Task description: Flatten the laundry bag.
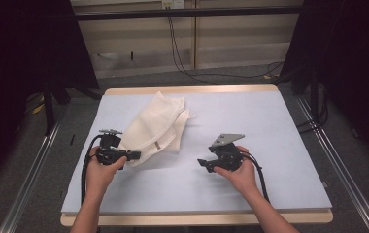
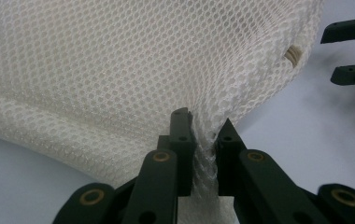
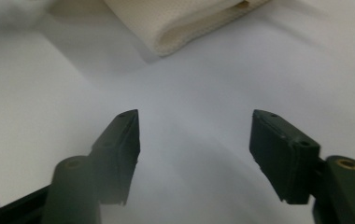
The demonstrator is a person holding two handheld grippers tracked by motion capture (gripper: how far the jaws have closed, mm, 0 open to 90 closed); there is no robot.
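Now | white mesh bag (image 2: pixel 133 70) | honeycomb weave, bunched | left gripper (image 2: pixel 203 135) pinching

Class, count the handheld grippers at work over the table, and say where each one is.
2. The left gripper is at the near left, shut on a corner of the white mesh bag. The right gripper is at the near right, open over bare table, apart from the bag.

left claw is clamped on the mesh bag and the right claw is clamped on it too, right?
Not quite. The left claw is clamped on the mesh bag, as the left gripper view shows. The right claw is not: the right gripper view shows its jaws apart with nothing between them, over the bare table, short of the bag.
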